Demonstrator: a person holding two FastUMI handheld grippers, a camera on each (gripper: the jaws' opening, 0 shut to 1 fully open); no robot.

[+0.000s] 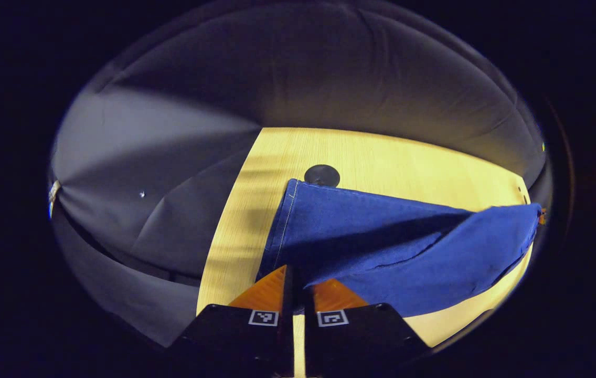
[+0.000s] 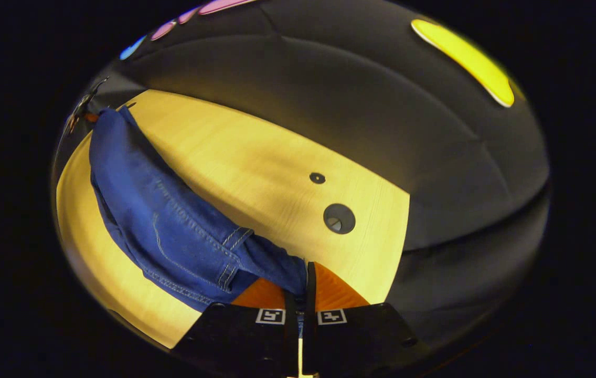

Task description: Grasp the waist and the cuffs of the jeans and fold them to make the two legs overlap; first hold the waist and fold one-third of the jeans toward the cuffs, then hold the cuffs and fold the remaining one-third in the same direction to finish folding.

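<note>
Pinching jeans (image 1: pixel 382 247) edges, both tongs, above table (image 1: pixel 382 157).

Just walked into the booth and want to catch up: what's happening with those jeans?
A person is folding blue jeans on a wooden table, with a hand-held gripper in each hand. The left hand-held gripper is pinched on the cuff end, and the right hand-held gripper is pinched on the waist end, near the belt loops. The denim is held stretched between them, partly raised off the table. The legs look overlapped already; the fold of the waist toward the cuffs is not yet made.
</note>
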